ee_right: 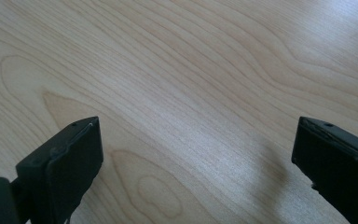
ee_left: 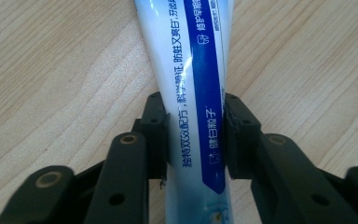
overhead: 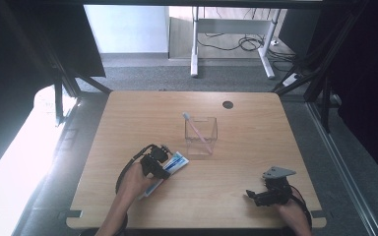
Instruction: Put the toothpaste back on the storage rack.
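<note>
A white and blue toothpaste tube (overhead: 176, 162) lies flat on the wooden table (overhead: 256, 132), left of the middle. My left gripper (overhead: 163, 170) reaches over it from the near side. In the left gripper view the tube (ee_left: 191, 56) runs straight up between the jaws, and both pads press on its sides, so my left gripper (ee_left: 193, 112) is shut on it. Near the front right edge my right gripper (overhead: 252, 195) rests low over the table, pointing left. In the right gripper view its jaws (ee_right: 196, 140) stand wide open over bare wood.
A clear square cup (overhead: 201, 135) stands at the table's middle with a pink toothbrush (overhead: 195, 129) leaning in it, head up. A round cable hole (overhead: 228, 104) sits near the far edge. Dark frame posts flank the table.
</note>
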### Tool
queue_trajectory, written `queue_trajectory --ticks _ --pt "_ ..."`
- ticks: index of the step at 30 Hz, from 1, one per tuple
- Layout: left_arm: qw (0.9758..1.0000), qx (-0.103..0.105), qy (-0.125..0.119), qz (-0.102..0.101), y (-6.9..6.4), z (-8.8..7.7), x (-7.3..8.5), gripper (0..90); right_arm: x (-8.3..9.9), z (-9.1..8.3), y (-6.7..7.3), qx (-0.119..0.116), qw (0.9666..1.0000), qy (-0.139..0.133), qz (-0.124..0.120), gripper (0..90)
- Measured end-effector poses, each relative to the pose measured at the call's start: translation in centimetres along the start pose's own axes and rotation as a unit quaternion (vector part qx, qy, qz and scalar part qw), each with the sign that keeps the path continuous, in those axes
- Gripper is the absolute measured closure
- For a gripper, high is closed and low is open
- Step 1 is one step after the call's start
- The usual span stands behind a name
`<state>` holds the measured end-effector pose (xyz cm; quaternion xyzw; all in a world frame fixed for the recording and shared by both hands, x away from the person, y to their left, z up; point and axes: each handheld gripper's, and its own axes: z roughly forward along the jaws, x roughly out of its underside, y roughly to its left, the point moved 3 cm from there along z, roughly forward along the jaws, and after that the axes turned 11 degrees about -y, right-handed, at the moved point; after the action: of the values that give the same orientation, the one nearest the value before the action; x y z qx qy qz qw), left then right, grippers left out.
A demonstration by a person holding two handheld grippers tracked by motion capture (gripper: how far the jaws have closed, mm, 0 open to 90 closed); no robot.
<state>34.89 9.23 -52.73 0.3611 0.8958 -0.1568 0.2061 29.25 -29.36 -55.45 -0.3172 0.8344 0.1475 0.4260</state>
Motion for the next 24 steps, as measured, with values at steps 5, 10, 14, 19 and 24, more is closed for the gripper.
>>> queue_trajectory --ticks 5,10,14,19,24 --pt "0.9999 0.006 -0.015 0.000 0.1 -0.3 0.2 71.4 0.0 -0.1 -0.1 0.001 1.0000 -0.002 0.002 2.1" --pt "0.9996 0.008 -0.023 0.012 0.0 -0.4 0.3 73.1 -0.1 -0.1 0.0 -0.002 1.0000 -0.003 0.002 2.0" --pt "0.9992 0.008 -0.035 0.020 -0.4 -0.7 0.1 73.3 -0.1 -0.1 0.0 -0.003 1.0000 -0.005 0.002 2.0" --pt "0.9982 0.006 -0.047 0.035 -1.4 -1.3 -0.2 73.3 0.0 -0.1 0.0 -0.002 1.0000 -0.003 0.002 2.0" --pt "0.9971 0.014 -0.062 0.042 -1.9 -1.8 -0.3 73.3 0.0 -0.1 0.0 -0.004 1.0000 -0.006 0.002 2.0"
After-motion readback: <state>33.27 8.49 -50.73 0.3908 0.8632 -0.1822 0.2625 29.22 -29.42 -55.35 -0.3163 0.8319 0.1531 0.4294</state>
